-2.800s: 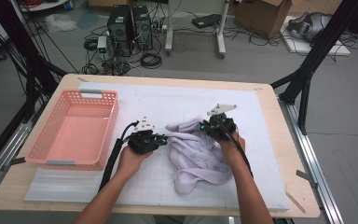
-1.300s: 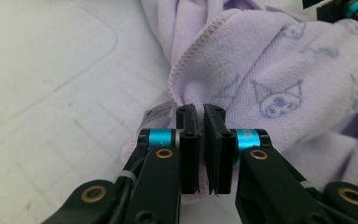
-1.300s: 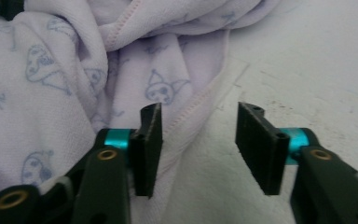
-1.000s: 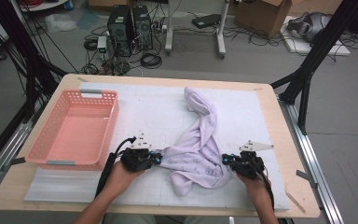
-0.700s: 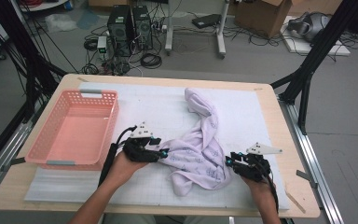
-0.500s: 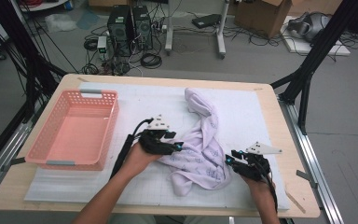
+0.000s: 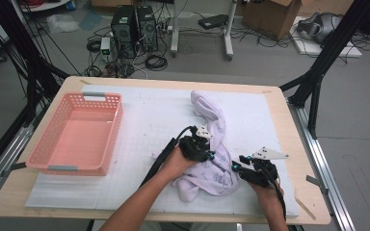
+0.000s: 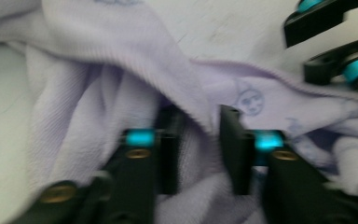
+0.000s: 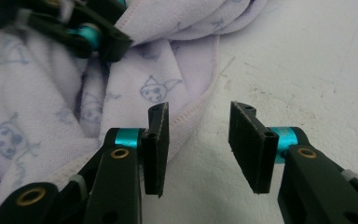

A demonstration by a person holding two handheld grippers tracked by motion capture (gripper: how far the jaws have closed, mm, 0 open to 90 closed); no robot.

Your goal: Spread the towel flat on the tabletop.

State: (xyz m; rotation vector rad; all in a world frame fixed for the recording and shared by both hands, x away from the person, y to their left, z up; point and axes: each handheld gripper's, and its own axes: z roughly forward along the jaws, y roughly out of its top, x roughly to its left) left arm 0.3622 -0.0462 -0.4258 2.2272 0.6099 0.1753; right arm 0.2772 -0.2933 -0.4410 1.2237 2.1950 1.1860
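Workshop floor with tangled cables, two computer towers [image 7: 134, 25] and a cardboard box [image 7: 269, 14] lies beyond a rounded wooden table [image 7: 313, 211] covered by a white gridded mat [image 7: 144, 115]. At 9 o'clock on the mat stands an oblong pink plastic basket [image 7: 53, 161] with perforated walls. At 5 o'clock from the mat's centre lies a crumpled pale-lilac cloth [image 7: 211, 144], soft and ribbed, printed with small faces, with one band trailing toward 12 o'clock. Left gripper [image 7: 207, 155], black with teal fittings, rests on the cloth's middle; its jaws have just been closing and now stand narrow, a raised fold of cloth [image 8: 196, 116] between the pads. Right gripper [image 7: 235, 166] sits at the cloth's 3 o'clock edge; its jaws have just been opening and stand apart over bare mat, the hemmed edge [image 9: 191, 121] beside one pad. Black cables trail along both forearms.
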